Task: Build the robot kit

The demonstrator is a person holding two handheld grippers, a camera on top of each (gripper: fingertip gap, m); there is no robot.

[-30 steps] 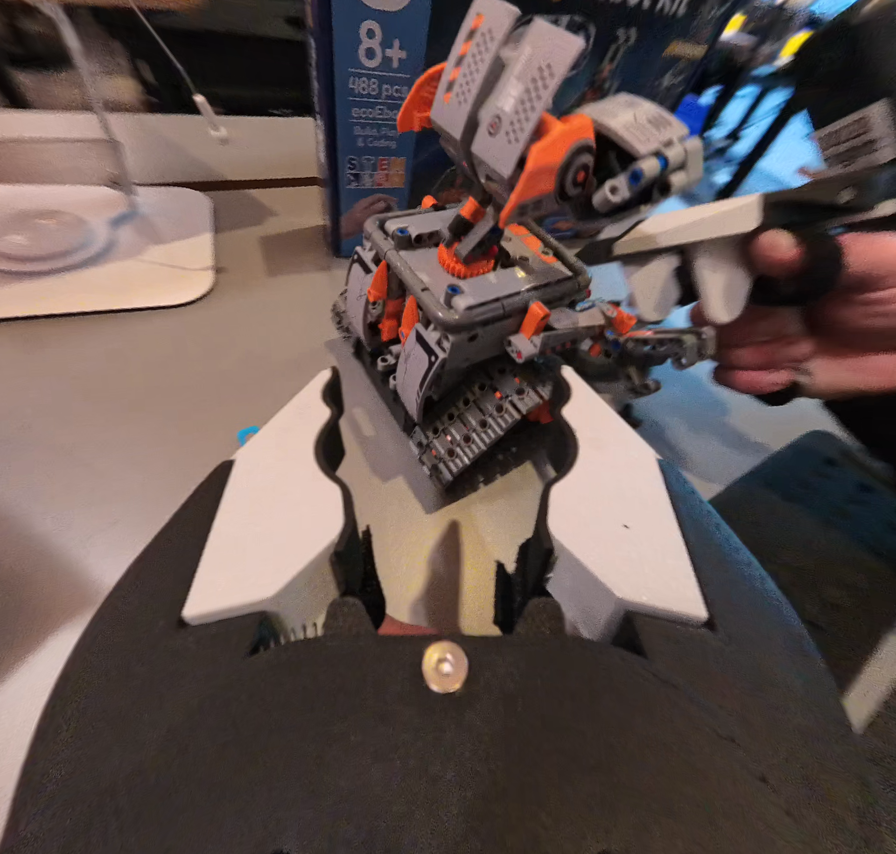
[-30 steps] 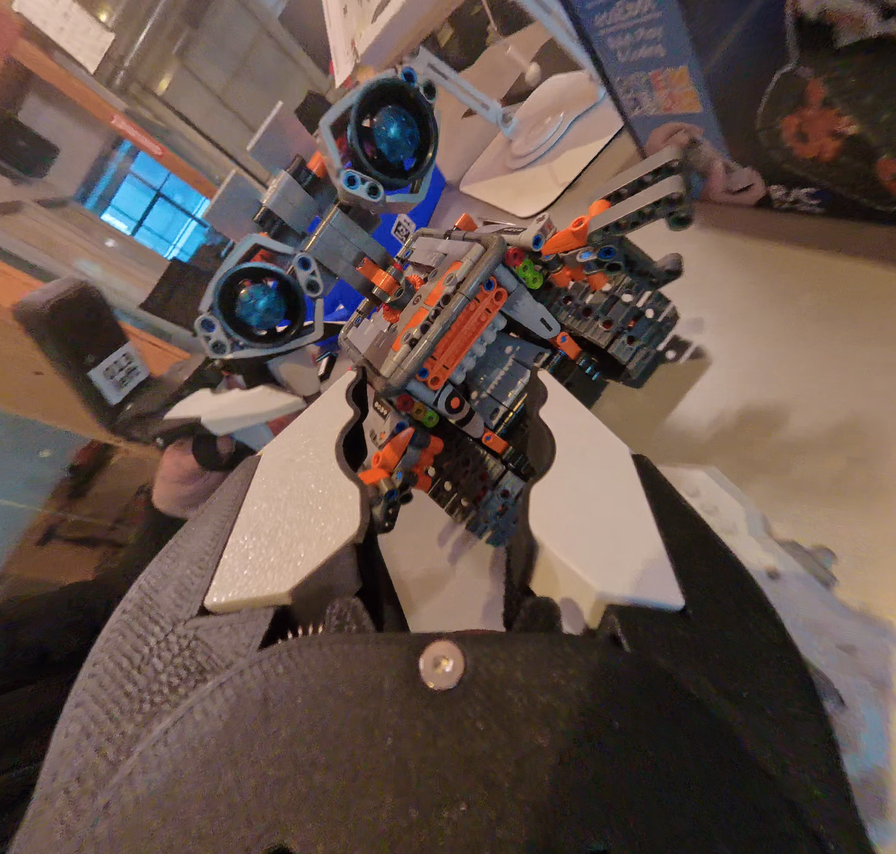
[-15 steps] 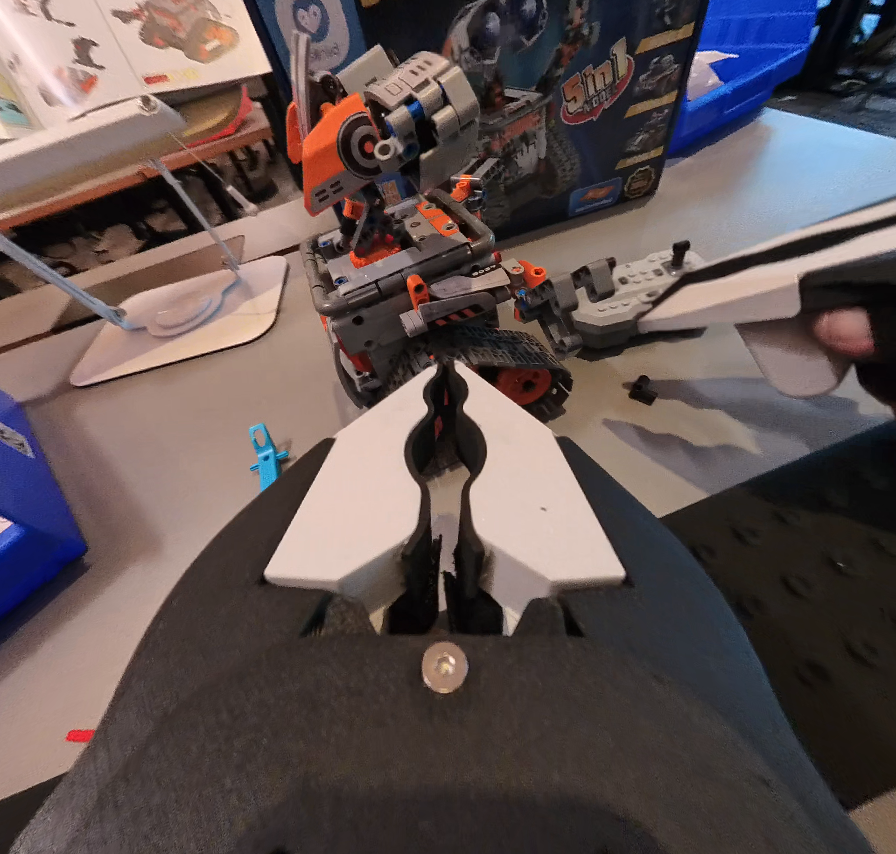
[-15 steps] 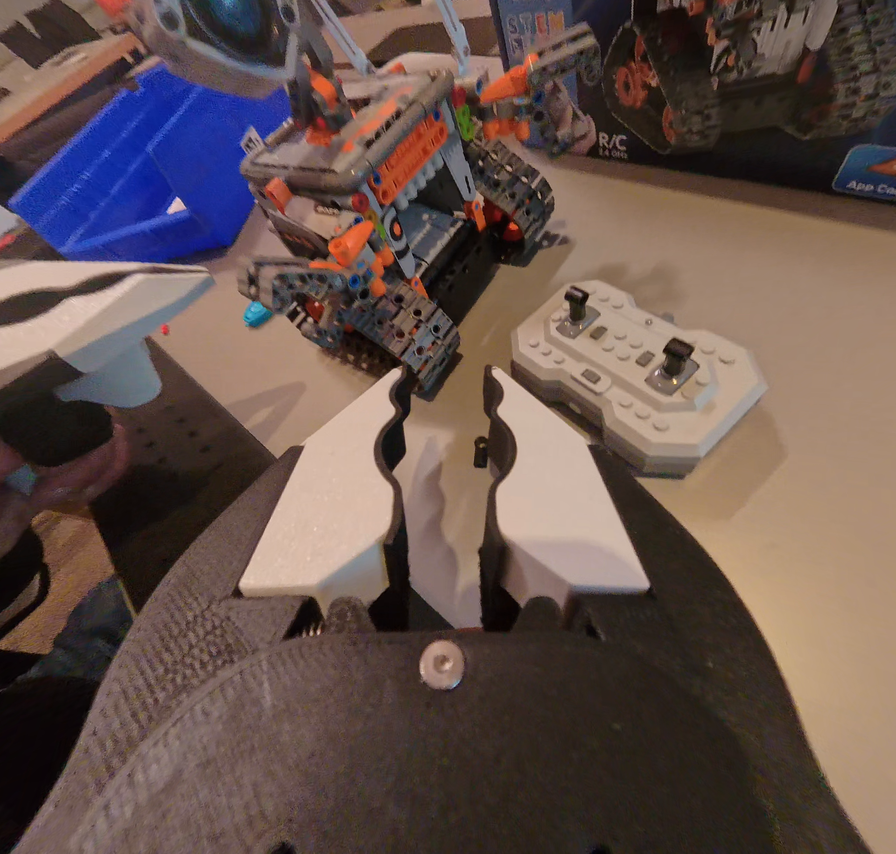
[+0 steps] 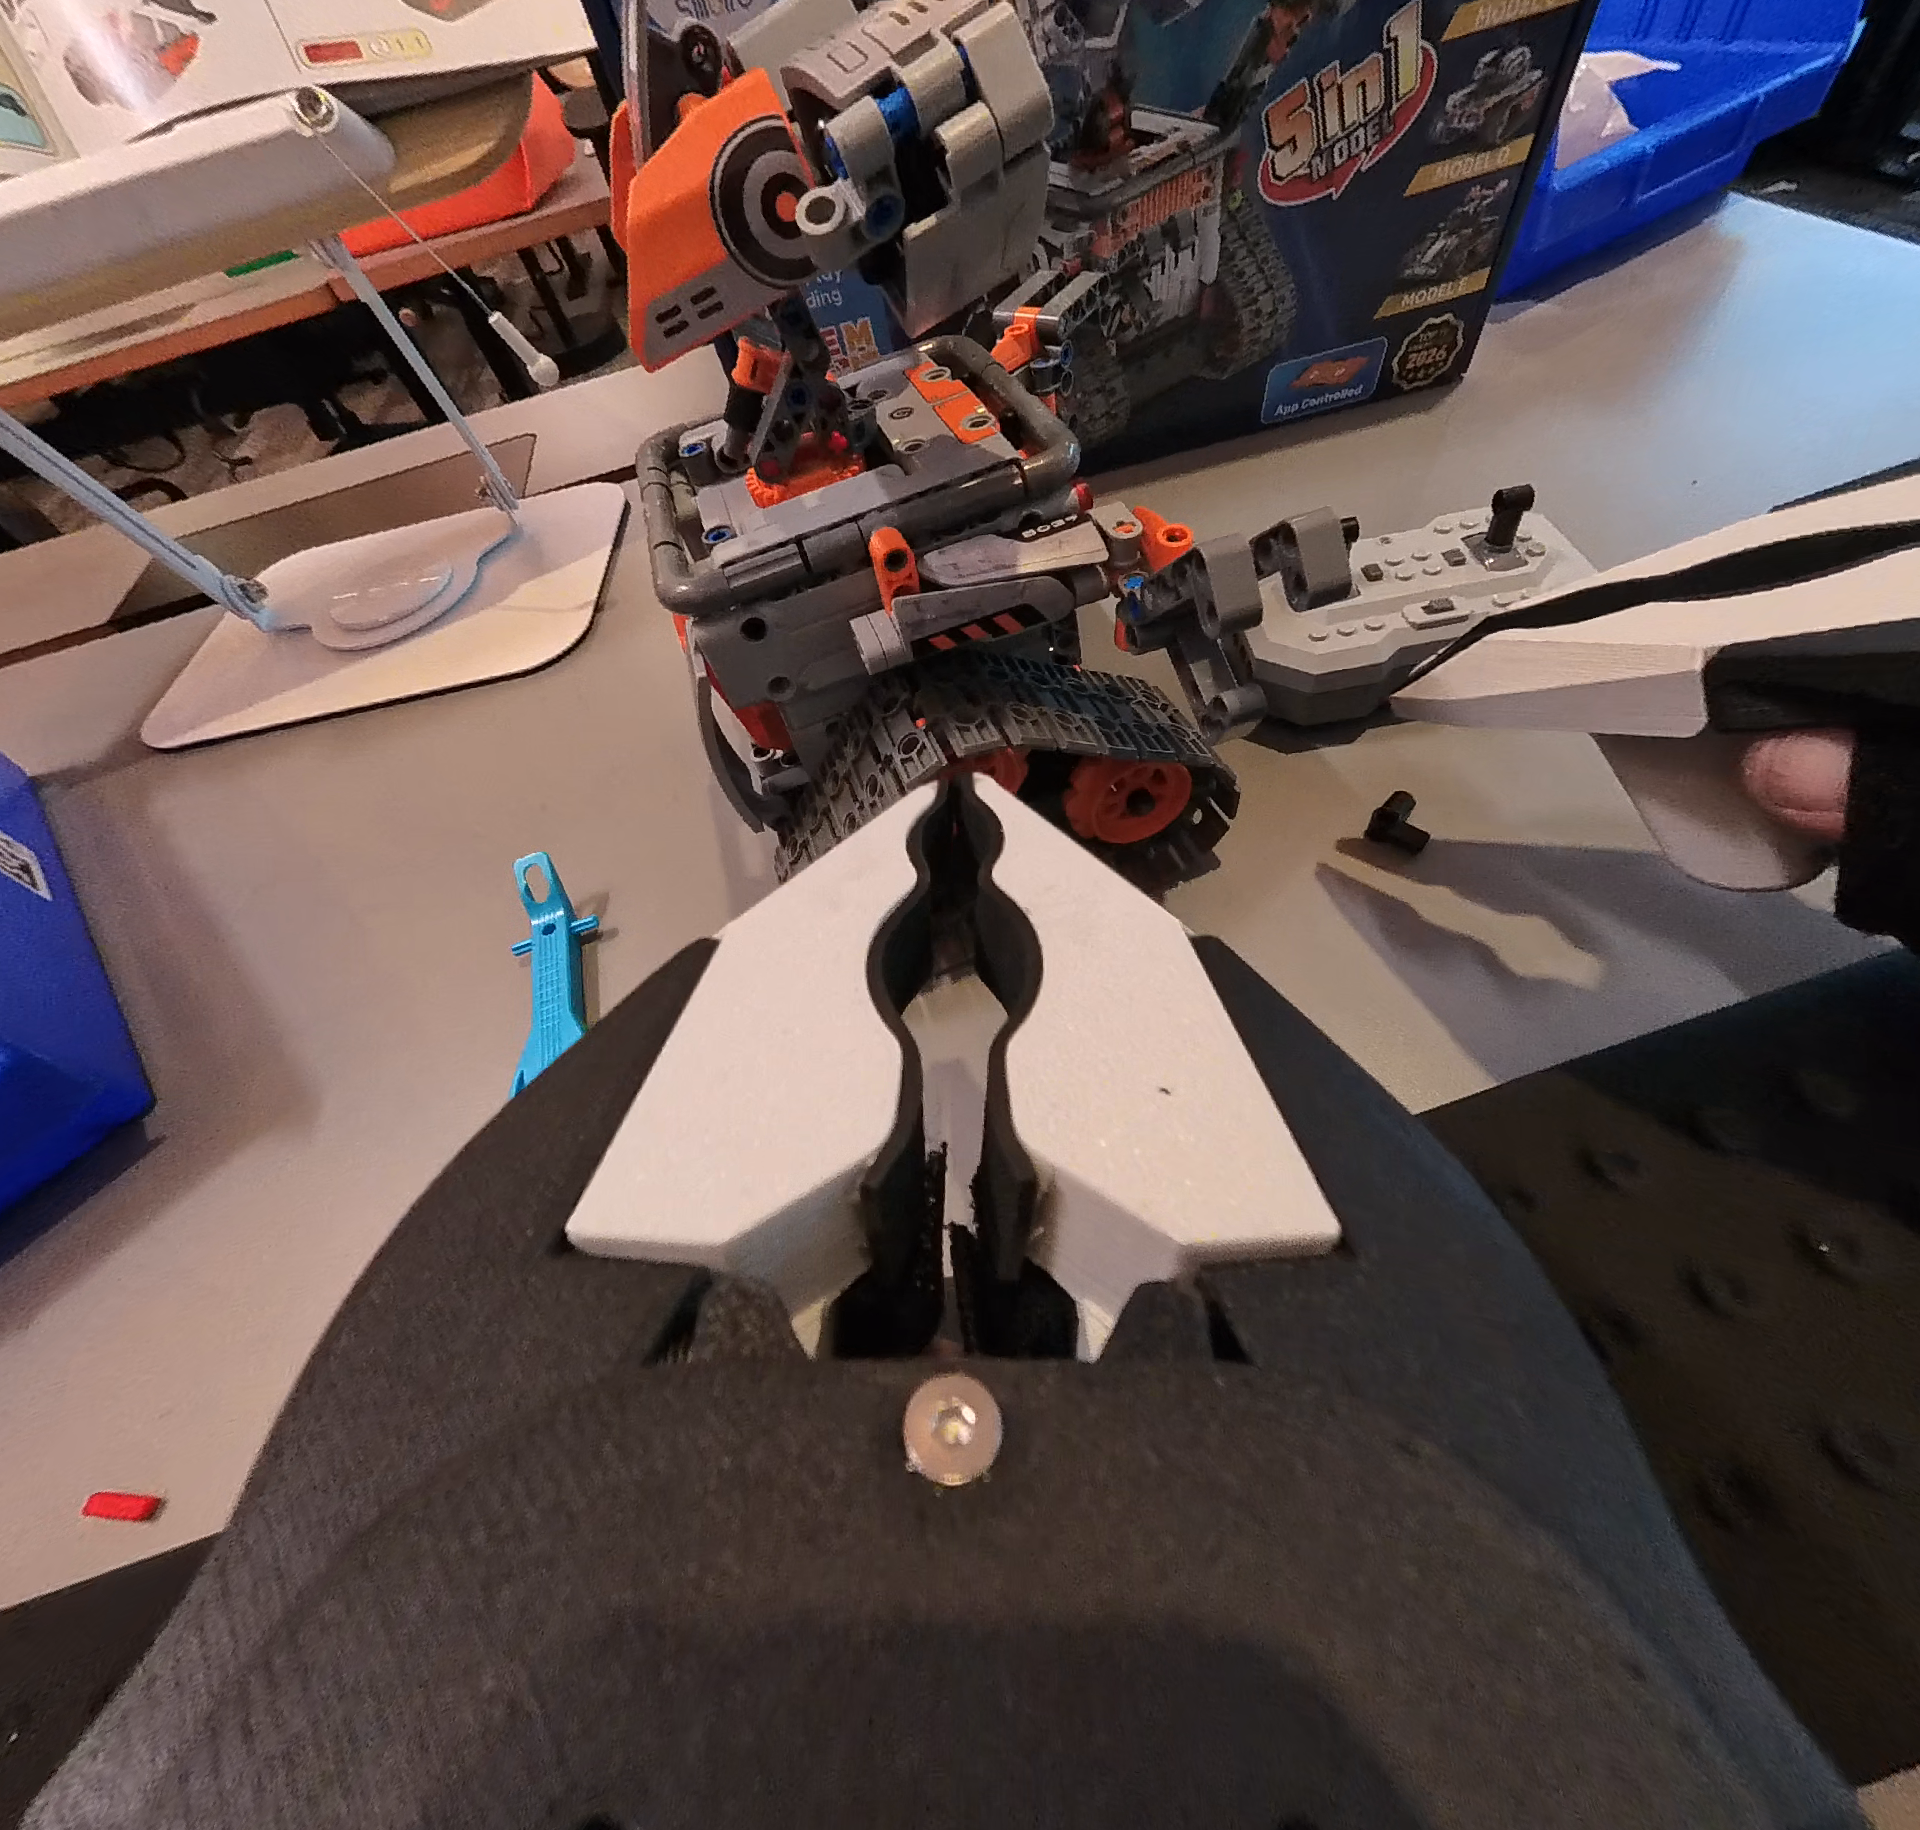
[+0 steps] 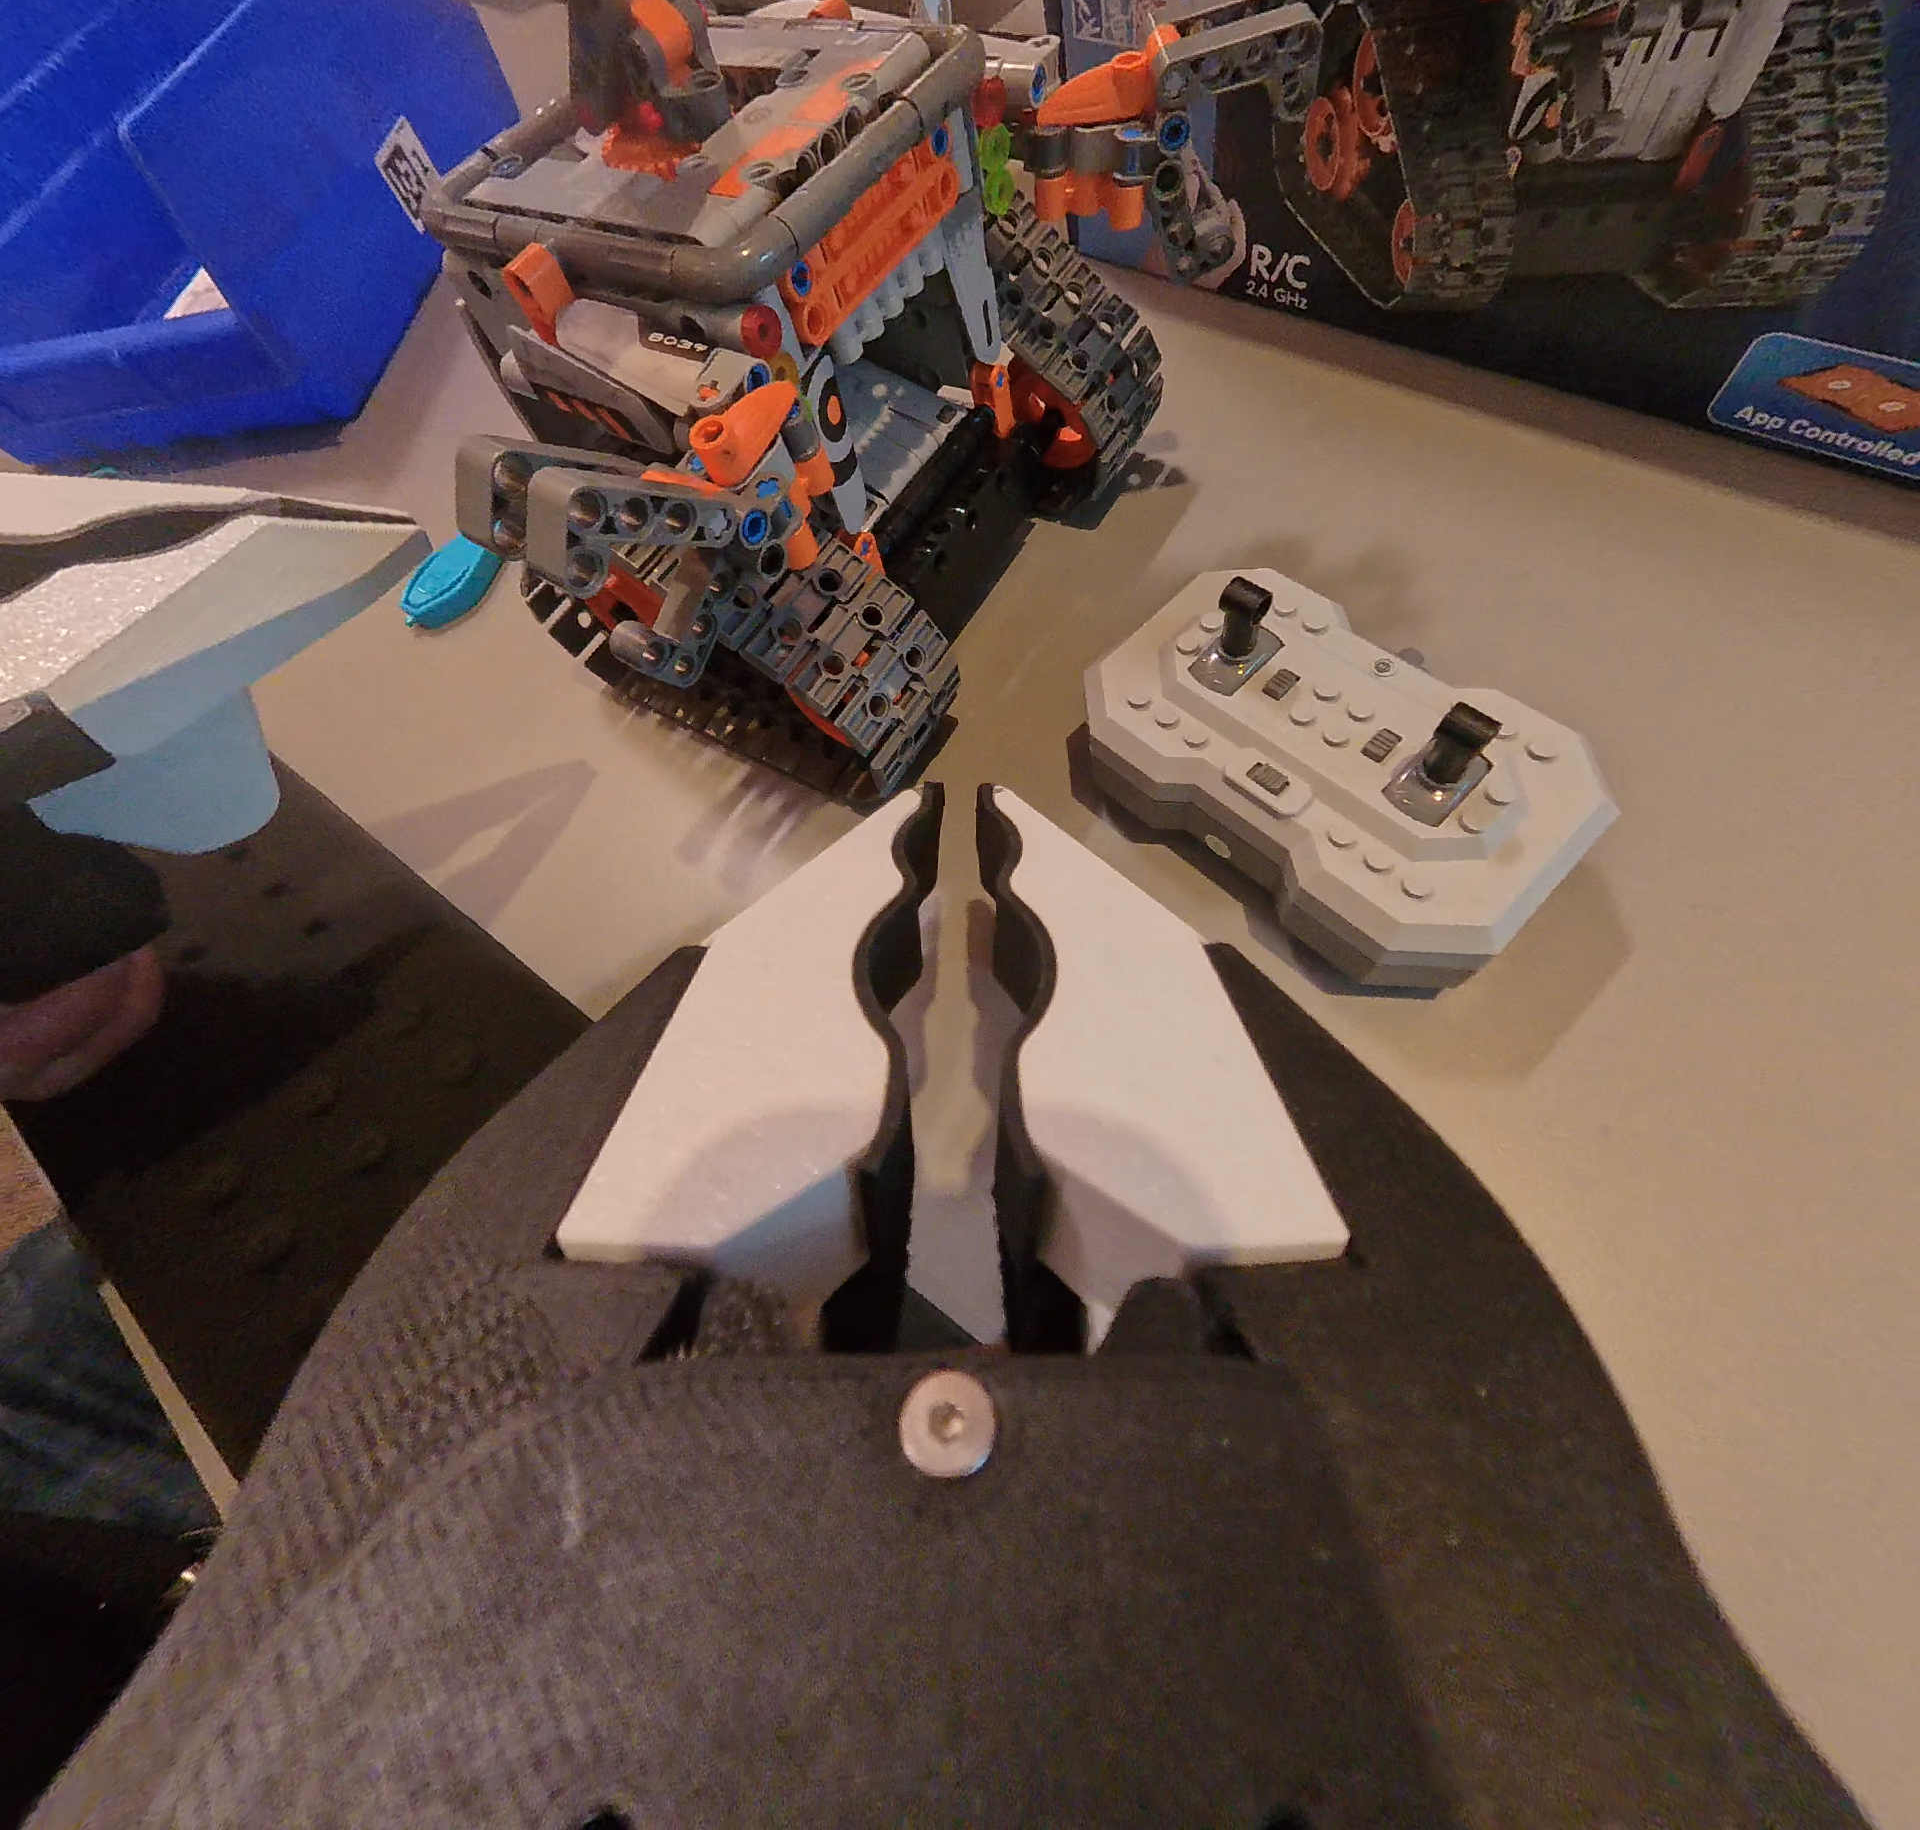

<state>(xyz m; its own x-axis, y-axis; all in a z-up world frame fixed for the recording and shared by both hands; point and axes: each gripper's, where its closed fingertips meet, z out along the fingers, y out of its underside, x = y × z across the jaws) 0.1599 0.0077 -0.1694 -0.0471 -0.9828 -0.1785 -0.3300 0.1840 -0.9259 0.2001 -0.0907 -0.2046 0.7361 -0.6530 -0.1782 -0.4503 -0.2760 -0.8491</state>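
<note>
Grey-and-orange brick robot [image 5: 914, 575] stands on its tracks mid-table [image 5: 312, 949], free of both grippers, grey controller [image 6: 1340, 783] just beside it toward the box [image 5: 1299, 170] edge; left gripper [image 5: 961, 793] nearly closed and empty near its track, right gripper [image 6: 961, 793] likewise nearly closed, empty, between robot and controller

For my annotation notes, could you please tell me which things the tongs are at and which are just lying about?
By the tongs: left tongs, shut, empty, at the tracked toy robot; right tongs, shut, empty, between it and the grey remote.
Lying about: blue pry tool, small black piece, kit box, blue bin, white stand.
</note>
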